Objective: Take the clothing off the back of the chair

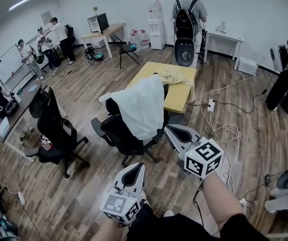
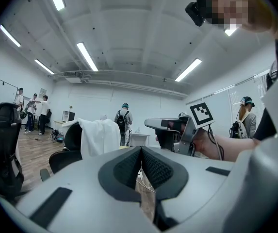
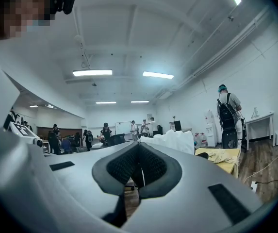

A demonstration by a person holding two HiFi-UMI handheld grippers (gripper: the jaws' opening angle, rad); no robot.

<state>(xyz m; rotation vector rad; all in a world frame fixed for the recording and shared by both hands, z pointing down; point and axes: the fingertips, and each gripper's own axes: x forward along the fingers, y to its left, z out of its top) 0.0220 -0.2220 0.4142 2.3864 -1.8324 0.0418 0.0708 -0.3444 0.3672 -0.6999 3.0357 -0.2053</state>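
A white garment [image 1: 142, 107] hangs over the back of a black office chair [image 1: 118, 132] that stands against a yellow table [image 1: 176, 99]. Both grippers hover short of the chair, apart from it. In the head view my right gripper [image 1: 173, 130] is close to the garment's lower right edge, and my left gripper [image 1: 136, 167] is lower, behind the chair. In the left gripper view the garment [image 2: 100, 136] is ahead on the left, past the shut, empty jaws of the left gripper [image 2: 140, 165]. The right gripper [image 3: 139, 165] is likewise shut on nothing, with the garment [image 3: 175, 142] just beyond it.
A pale yellow cloth [image 1: 176, 77] lies on the table. A second black chair [image 1: 58, 129] stands to the left. A power strip [image 1: 211, 104] and white cables [image 1: 229, 134] trail over the wooden floor on the right. A person with a backpack [image 1: 186, 14] stands past the table; others stand far left.
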